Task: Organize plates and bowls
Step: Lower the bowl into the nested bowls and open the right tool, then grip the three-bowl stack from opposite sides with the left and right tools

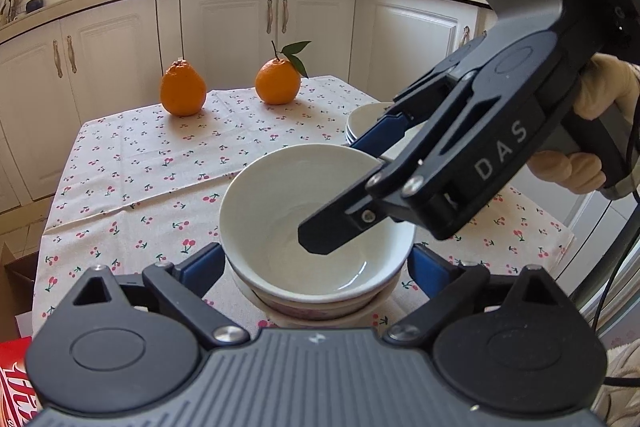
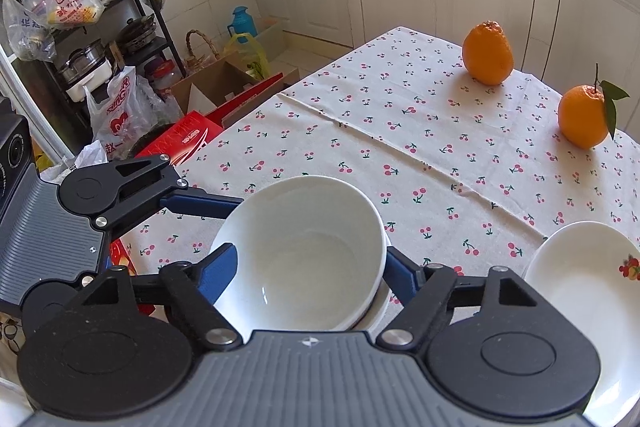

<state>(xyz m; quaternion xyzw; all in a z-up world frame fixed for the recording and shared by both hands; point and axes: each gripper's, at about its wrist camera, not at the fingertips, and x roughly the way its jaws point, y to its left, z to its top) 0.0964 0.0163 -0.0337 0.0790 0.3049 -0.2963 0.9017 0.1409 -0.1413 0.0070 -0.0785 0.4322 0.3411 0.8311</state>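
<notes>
Top white bowl [image 1: 316, 223] sits nested on a stack of bowls at the near edge of the surface [image 1: 140, 163]. At least one bowl with a pink pattern [image 1: 308, 311] shows beneath it, and a pale rim lower still. How many lie in the stack cannot be told.

Left gripper [image 1: 316, 267]: jaws spread wide, one blue pad on either side of the bowl stack. Contact with the stack's wall cannot be made out, and nothing is clamped.

Right gripper [image 2: 308, 267]: jaws likewise wide open, straddling the top bowl's near rim. In the left wrist view one black finger of it [image 1: 336, 231] reaches down inside the bowl while the blue pad stays outside, so the rim lies between them, not pinched.

Stack of plates [image 2: 584, 291] just right of the bowls. The top one carries a small fruit print. In the left wrist view it sits behind the right gripper, mostly hidden.

Two oranges [image 1: 183, 89] [image 1: 278, 81] at the far side of the cherry-print cloth, well apart from the crockery.

Judgement: the sorting looks close to finished. Bowls are nested in one pile and plates in another, side by side. No loose plate or bowl shows elsewhere on the cloth. What seems left is seating or squaring the top bowl, then drawing both grippers clear.
</notes>
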